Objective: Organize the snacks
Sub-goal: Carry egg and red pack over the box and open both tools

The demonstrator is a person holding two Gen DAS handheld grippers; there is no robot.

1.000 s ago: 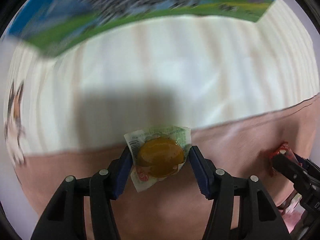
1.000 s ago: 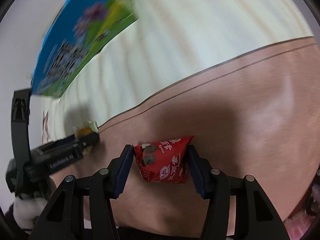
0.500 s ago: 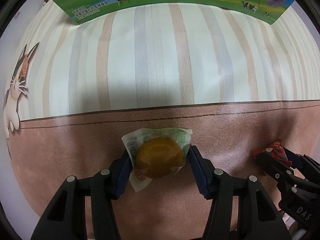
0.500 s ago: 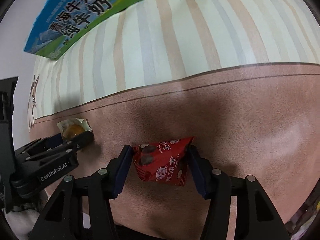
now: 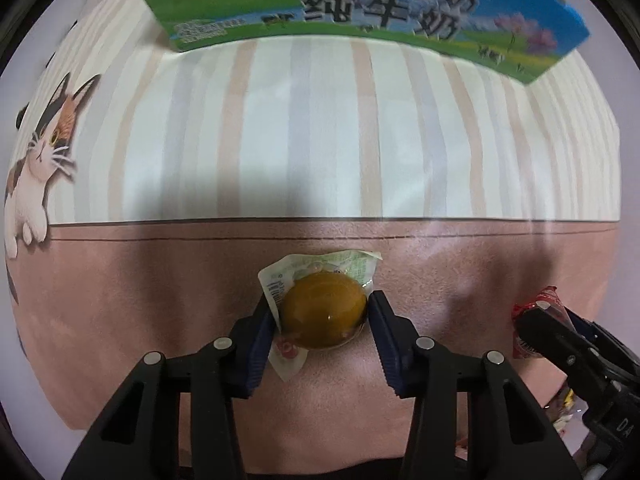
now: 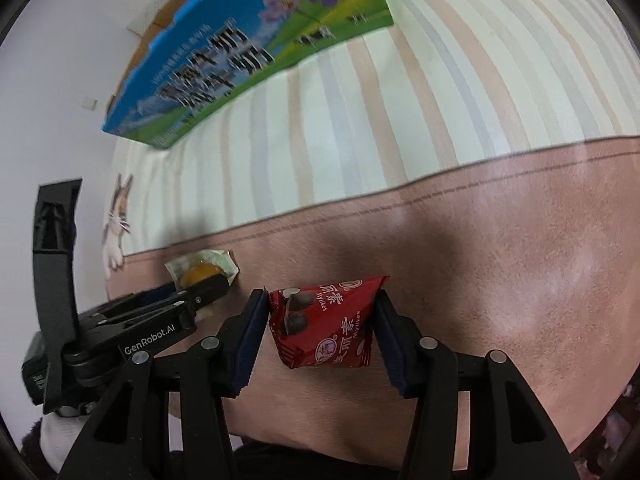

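Two snacks held above the desk mat [image 5: 320,152]: left tool [image 5: 323,312] clamped on an orange jelly cup [image 5: 324,310], right tool [image 6: 320,324] gripping a red candy packet [image 6: 326,328], near a milk carton box [image 6: 248,52].

1 jelly cup [image 5: 324,314], 1 red snack pkt [image 6: 328,326], 1 milk carton [image 5: 360,8], 2 grippers [image 5: 323,316] [image 6: 320,320]

Amber jelly cup [image 5: 324,310] in clear wrapper; red, possibly chocolate, snack packet [image 6: 330,326], both off mat.
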